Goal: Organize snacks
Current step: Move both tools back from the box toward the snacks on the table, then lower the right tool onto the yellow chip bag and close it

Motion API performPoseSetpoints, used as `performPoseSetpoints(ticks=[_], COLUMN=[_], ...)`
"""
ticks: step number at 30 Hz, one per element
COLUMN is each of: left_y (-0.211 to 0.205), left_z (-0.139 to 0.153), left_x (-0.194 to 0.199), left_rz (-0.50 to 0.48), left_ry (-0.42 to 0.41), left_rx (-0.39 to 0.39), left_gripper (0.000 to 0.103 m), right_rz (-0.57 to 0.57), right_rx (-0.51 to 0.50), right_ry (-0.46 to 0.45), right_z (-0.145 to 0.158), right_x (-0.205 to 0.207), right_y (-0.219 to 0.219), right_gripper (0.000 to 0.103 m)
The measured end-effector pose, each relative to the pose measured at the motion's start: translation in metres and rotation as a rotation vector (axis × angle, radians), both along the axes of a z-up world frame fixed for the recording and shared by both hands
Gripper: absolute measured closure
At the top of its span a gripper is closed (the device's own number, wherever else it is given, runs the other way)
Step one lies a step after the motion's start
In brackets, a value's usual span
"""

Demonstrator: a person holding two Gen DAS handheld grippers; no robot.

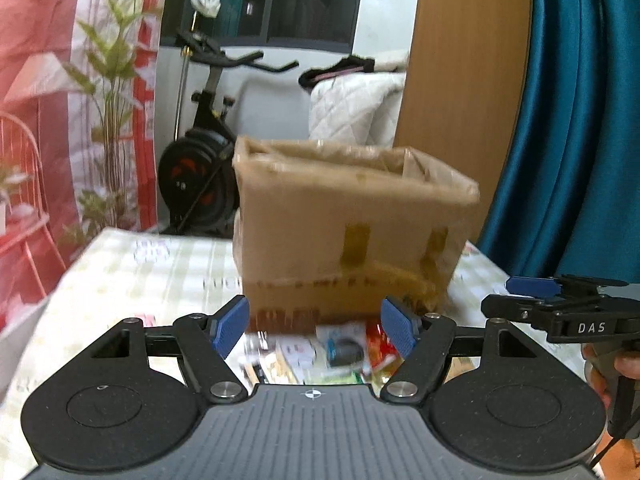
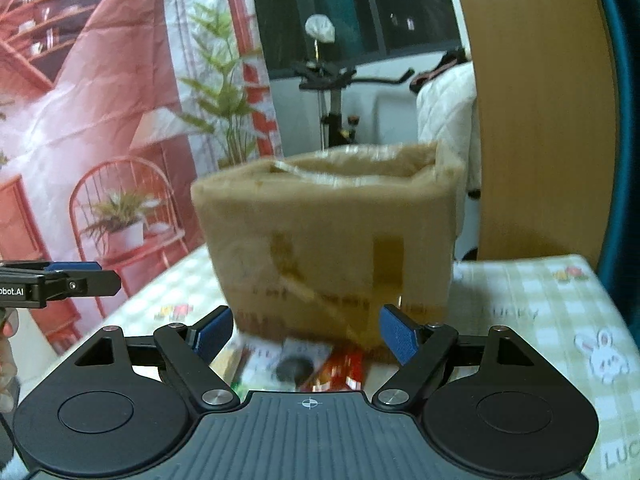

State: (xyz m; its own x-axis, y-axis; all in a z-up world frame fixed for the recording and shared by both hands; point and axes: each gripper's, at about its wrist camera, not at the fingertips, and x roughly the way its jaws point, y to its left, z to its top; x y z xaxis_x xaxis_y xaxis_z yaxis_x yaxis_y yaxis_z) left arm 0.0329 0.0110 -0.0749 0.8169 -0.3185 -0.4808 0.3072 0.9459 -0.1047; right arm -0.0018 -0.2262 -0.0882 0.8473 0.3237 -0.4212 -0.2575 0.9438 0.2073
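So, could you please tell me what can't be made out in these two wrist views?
- Inside of the cardboard box: hidden by its own front wall in both views.
- Snack packets: smeared by motion blur, lower parts cut off by the left claw body; print unreadable.
- In the right wrist view, the packets run under the right claw body.
- Printing on the box front: blurred in both views.
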Motion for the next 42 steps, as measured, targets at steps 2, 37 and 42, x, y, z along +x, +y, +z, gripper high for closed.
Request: performPoseSetpoints(ticks=[2, 37, 42], left_y=[0.002, 0.007, 0.005], left_z=[-0.008, -0.052, -0.052], left_x=[-0.002, -0.016, -0.018], left_rz=[0.004, 0.016, 0.008], left_ry=[0.023, 0.143, 0.139], left_rx=[-0.004, 0.0, -0.001], left_gripper=[0.028, 0.028, 0.028], right_rz=[0.013, 0.17, 0.159], right_rx=[-0.011, 0.008, 0.068], right_ry=[0.031, 0.394, 0.424], right_z=[-0.009, -0.103, -0.112], right_x=[-0.005, 0.002, 0.006], right_y=[0.004, 0.034, 0.033], right_gripper=[0.025, 0.001, 0.005])
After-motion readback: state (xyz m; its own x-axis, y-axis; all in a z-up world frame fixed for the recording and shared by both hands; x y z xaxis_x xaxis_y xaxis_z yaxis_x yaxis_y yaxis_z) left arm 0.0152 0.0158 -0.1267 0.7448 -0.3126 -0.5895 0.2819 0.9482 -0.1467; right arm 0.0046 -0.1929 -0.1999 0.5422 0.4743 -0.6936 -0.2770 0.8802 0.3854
